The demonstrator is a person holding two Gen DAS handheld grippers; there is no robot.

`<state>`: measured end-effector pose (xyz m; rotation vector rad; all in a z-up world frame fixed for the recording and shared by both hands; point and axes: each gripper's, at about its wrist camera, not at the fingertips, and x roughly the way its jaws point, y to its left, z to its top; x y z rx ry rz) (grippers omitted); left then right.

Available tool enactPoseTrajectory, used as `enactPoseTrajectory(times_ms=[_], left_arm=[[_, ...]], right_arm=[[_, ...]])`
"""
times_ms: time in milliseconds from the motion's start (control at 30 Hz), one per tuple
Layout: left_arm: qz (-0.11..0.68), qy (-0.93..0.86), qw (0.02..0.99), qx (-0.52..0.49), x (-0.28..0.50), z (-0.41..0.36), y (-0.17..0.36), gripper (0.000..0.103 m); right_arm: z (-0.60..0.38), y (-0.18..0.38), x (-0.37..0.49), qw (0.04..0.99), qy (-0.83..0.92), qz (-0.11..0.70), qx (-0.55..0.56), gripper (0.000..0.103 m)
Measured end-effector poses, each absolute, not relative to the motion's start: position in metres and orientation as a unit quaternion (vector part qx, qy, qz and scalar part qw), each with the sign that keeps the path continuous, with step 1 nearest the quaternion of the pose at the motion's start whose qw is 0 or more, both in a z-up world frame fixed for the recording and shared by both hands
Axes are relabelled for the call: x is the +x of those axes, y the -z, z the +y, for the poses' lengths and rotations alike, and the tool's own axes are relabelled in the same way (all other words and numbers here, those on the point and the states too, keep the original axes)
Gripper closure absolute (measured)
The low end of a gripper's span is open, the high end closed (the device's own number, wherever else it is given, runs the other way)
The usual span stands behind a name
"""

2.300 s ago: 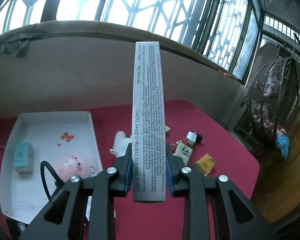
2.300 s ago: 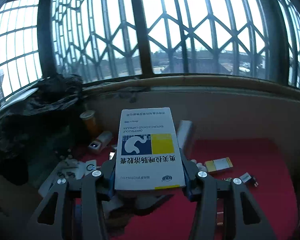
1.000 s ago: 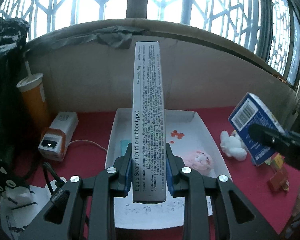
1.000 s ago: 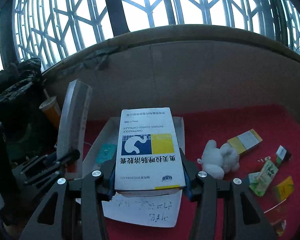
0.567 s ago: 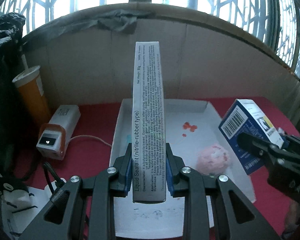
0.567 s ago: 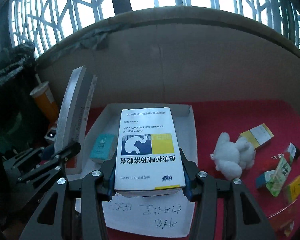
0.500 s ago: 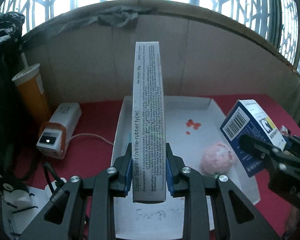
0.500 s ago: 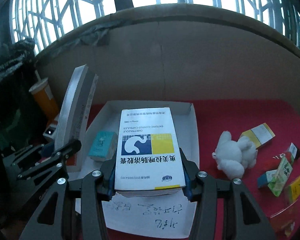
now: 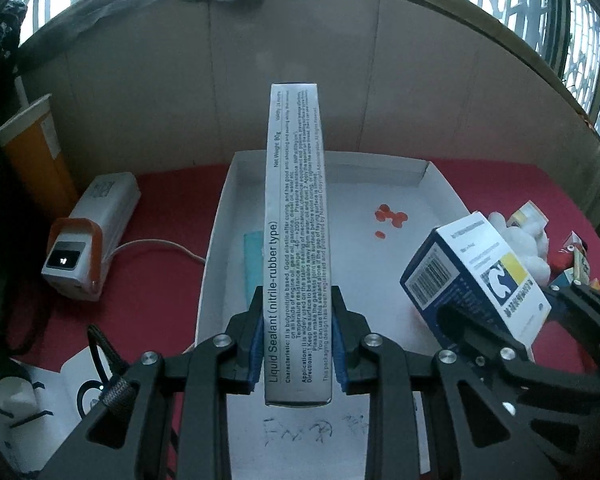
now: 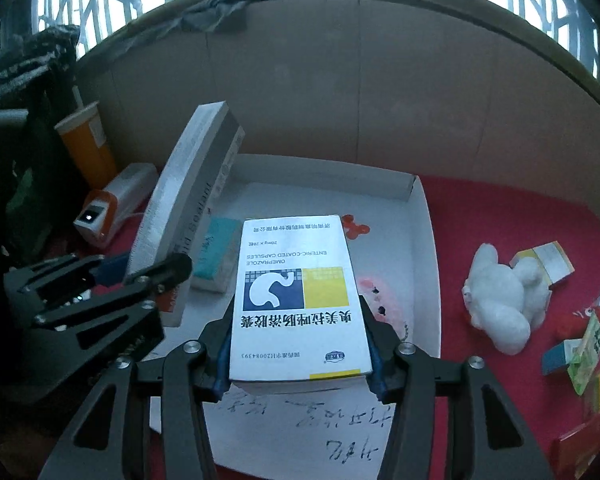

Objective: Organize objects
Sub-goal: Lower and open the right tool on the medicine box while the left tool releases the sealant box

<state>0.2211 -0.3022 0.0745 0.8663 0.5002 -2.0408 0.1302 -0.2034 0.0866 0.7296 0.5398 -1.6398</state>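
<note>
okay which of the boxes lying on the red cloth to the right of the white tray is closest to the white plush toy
The yellow and white box right behind the white plush toy, about touching it. The green and blue cartons lie apart, nearer the cloth's right edge.

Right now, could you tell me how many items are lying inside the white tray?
2 visible: a teal box near the tray's left wall and a pink plush, partly hidden behind the capsule box in the right hand-held gripper. More may be hidden.
</note>
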Motion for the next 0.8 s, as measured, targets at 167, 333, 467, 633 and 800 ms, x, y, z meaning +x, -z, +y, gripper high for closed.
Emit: enactPoseTrajectory(times_ms=[167, 333, 467, 633, 800], left_arm=[[0.195, 0.81, 0.438, 0.339, 0.224, -0.302, -0.077, 0.055], [0.2, 0.803, 0.461, 0.321, 0.234, -0.301, -0.081, 0.004], [0.195, 0.806, 0.468, 0.307, 0.236, -0.291, -0.09, 0.0], [0.186, 0.815, 0.468, 0.285, 0.235, -0.271, -0.105, 0.0], [0.186, 0.819, 0.469, 0.273, 0.234, -0.261, -0.113, 0.0]], right_arm=[[-0.201, -0.087, 0.134, 0.581, 0.721, 0.253, 0.28, 0.038], [-0.189, -0.094, 0.124, 0.577, 0.731, 0.234, 0.28, 0.02], [-0.169, -0.103, 0.114, 0.575, 0.74, 0.206, 0.281, 0.009], [-0.14, -0.117, 0.111, 0.574, 0.757, 0.178, 0.257, 0.008], [-0.12, -0.124, 0.113, 0.572, 0.764, 0.172, 0.244, 0.008]])
